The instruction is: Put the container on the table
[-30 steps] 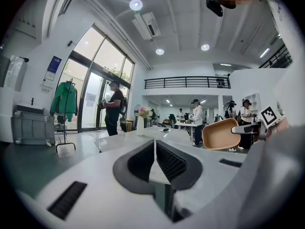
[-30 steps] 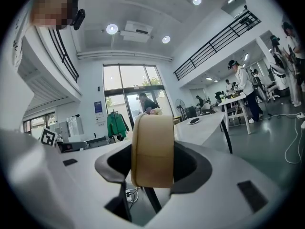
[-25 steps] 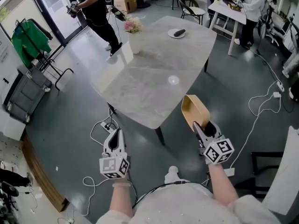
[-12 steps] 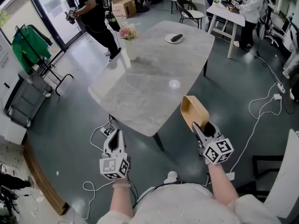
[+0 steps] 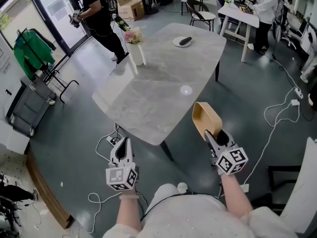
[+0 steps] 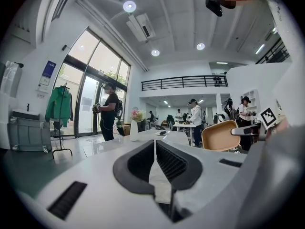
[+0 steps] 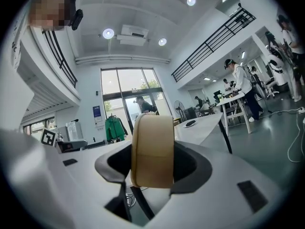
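Note:
A tan oval container is held on edge in the air, off the near right corner of the grey marble table. My right gripper is shut on its near end; in the right gripper view the container fills the gap between the jaws. My left gripper hangs over the floor, short of the table's near edge. Its jaws are shut with nothing between them. From the left gripper view the container shows to the right.
On the table stand a white vase with flowers and a small plate with a dark object. A person in black walks past the far left corner. Cables lie under the table's near edge; a clothes rack stands at the left.
The table has drawn slightly closer and shifted left in the head view. The person in black has moved along the far side. Both grippers keep their grip and pose.

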Action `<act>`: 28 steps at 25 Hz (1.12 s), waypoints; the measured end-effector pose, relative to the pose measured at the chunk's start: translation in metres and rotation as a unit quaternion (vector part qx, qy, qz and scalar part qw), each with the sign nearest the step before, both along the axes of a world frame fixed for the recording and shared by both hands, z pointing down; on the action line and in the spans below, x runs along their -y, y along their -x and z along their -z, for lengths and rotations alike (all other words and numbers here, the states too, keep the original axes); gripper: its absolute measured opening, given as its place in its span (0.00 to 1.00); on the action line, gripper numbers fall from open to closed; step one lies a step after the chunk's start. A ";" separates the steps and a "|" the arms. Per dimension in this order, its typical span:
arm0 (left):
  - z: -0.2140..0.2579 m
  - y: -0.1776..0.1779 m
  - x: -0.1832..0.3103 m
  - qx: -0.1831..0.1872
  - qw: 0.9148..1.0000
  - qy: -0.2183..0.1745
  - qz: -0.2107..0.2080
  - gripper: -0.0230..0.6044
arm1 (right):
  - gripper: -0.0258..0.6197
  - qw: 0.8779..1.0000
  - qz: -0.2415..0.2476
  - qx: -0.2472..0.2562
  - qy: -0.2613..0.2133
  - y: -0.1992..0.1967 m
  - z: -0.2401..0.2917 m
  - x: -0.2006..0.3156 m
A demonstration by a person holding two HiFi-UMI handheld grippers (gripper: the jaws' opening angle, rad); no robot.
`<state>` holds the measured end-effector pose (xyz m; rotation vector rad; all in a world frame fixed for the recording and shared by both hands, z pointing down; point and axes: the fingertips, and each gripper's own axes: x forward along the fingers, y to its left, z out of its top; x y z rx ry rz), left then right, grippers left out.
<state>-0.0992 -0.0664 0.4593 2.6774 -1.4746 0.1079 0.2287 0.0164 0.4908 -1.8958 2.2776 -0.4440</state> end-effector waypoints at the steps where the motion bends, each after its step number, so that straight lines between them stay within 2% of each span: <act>1: 0.000 -0.001 -0.001 0.001 1.000 0.000 0.000 0.06 | 0.39 1.000 0.000 0.002 0.000 -0.001 0.000 -0.001; 15: -0.008 -0.003 -0.005 0.026 0.999 0.017 -0.012 0.06 | 0.39 1.000 -0.003 0.021 0.013 0.000 -0.016 -0.007; 23: -0.014 -0.017 0.023 0.031 0.999 0.024 -0.025 0.06 | 0.39 1.000 -0.007 0.024 0.015 -0.009 -0.016 0.023; 28: -0.022 -0.027 0.047 0.020 0.999 0.030 -0.020 0.06 | 0.39 1.000 0.004 0.020 0.019 -0.013 -0.019 0.049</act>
